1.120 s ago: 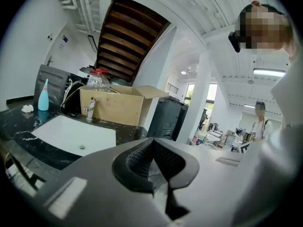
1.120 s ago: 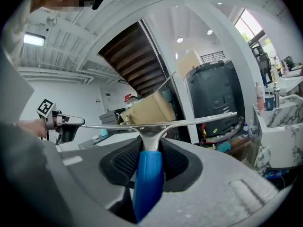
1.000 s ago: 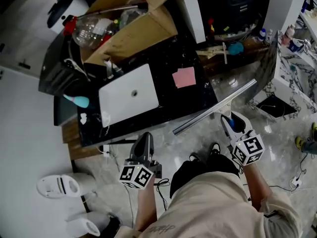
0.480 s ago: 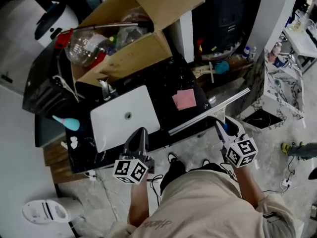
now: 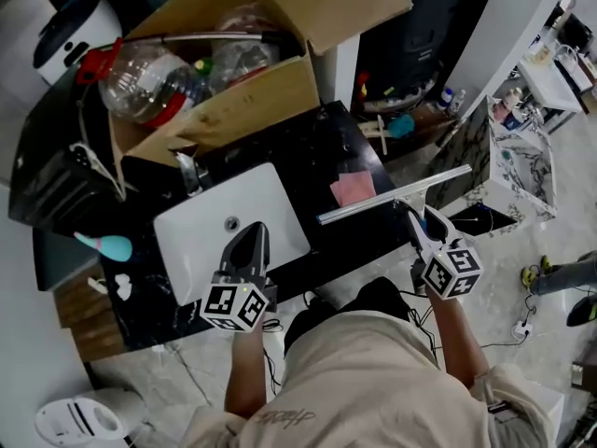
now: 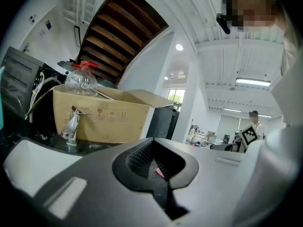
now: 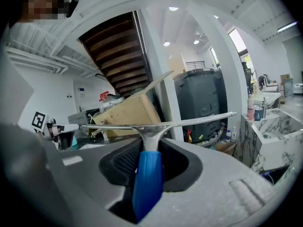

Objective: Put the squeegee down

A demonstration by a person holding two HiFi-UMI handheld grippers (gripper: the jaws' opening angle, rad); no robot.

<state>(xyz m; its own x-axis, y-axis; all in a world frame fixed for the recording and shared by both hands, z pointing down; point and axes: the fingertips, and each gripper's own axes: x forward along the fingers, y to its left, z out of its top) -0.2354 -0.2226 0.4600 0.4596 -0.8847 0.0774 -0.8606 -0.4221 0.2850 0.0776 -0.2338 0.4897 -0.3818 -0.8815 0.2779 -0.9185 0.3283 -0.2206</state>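
surface (image 5: pixel 322 143): black, cardboard box (image 5: pixel 233 101) crowds 12 o'clock side, front edge open | sink (image 5: pixel 201 227): white, bare | squeegee (image 5: pixel 392 196): blade spans front-right edge, 3 o'clock of sink, beside pink cloth (image 5: pixel 353 189) | right tool (image 5: pixel 415 215): pinching squeegee's blue handle | left tool (image 5: pixel 250 228): pressed together, empty, over sink's front rim

No legible text or labels.
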